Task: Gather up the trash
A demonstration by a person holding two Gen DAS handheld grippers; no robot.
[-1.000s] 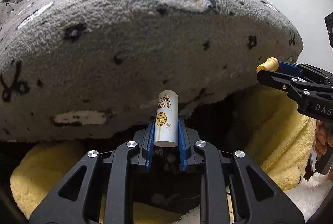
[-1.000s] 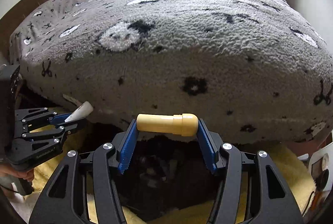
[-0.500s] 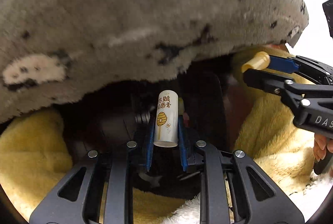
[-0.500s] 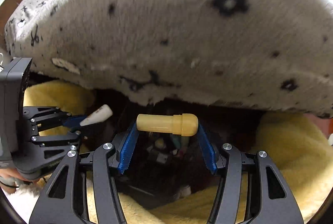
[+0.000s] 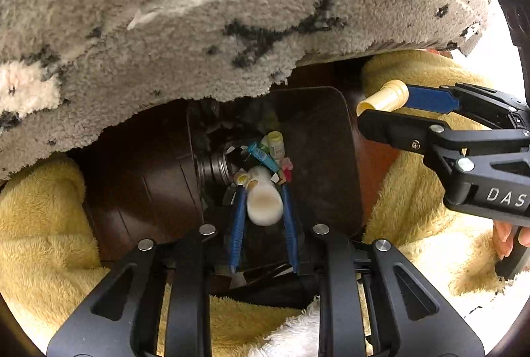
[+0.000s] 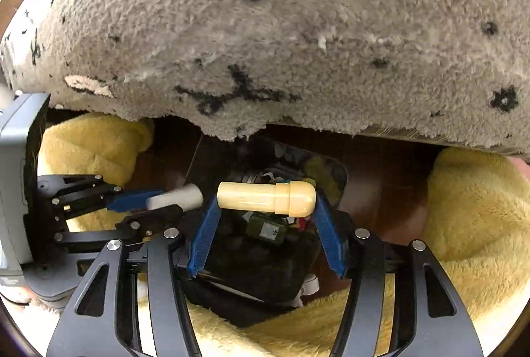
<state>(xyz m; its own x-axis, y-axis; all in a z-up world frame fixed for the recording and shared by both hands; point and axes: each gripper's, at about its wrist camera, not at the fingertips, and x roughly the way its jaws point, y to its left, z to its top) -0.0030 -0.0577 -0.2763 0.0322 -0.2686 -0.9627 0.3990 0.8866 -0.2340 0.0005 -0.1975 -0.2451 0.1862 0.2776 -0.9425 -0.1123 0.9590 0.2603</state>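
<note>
My left gripper points down over a dark brown trash bin. A white lip balm tube stands tipped end-on between its blue pads, and the jaws are opening. The same tube shows blurred at the left of the right wrist view. My right gripper is shut on a pale yellow capped tube, held crosswise by its two ends above the bin. From the left wrist view that tube sits at the right, beside the bin's rim.
A grey fleece blanket with black marks overhangs the bin's far side. Yellow fluffy fabric lies around the bin on both sides. Several small pieces of trash lie inside. A hand grips the right tool's handle.
Both grippers have sunk and tilted down, from facing the blanket top to looking into the bin. The white tube, upright before, now tips end-on between the left pads.
</note>
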